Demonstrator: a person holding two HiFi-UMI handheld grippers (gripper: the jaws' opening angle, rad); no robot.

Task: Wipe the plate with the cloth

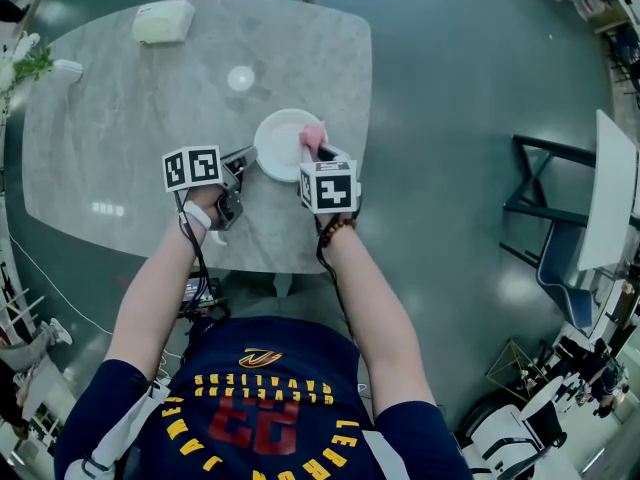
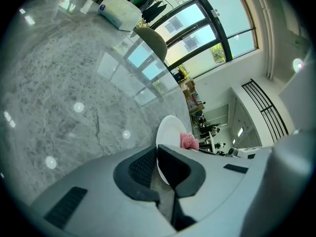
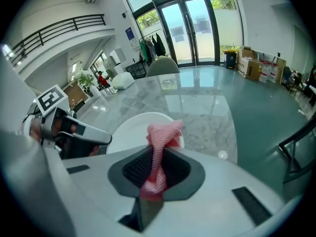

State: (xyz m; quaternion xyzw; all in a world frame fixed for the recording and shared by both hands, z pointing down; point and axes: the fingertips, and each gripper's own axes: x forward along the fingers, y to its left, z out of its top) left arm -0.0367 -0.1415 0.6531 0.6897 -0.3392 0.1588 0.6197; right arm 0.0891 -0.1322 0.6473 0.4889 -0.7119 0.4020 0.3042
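Left gripper (image 2: 157, 151): mine, clamped on the rim of the plate (image 2: 170, 128), which sits on the surface (image 1: 130, 138).
Right gripper (image 3: 159, 154): closed on the pink cloth (image 3: 162, 135), at the plate's right side.
Around: a white box (image 1: 163, 21) and a small round disc (image 1: 240, 78), both well apart from the plate.
Hidden: in the head view my right gripper covers the plate's near-right rim, and I cannot tell whether the cloth touches the plate.

I wear a navy jersey (image 1: 262, 408) with yellow lettering and a red number. A beaded bracelet (image 1: 338, 230) rings my right wrist, a white strap (image 1: 197, 214) my left, with a black cable (image 1: 201, 266) beneath. My left gripper (image 2: 157, 151) and right gripper (image 3: 159, 154) are pale grey, with black ribbed jaws and black-and-white marker cubes (image 1: 329, 186).
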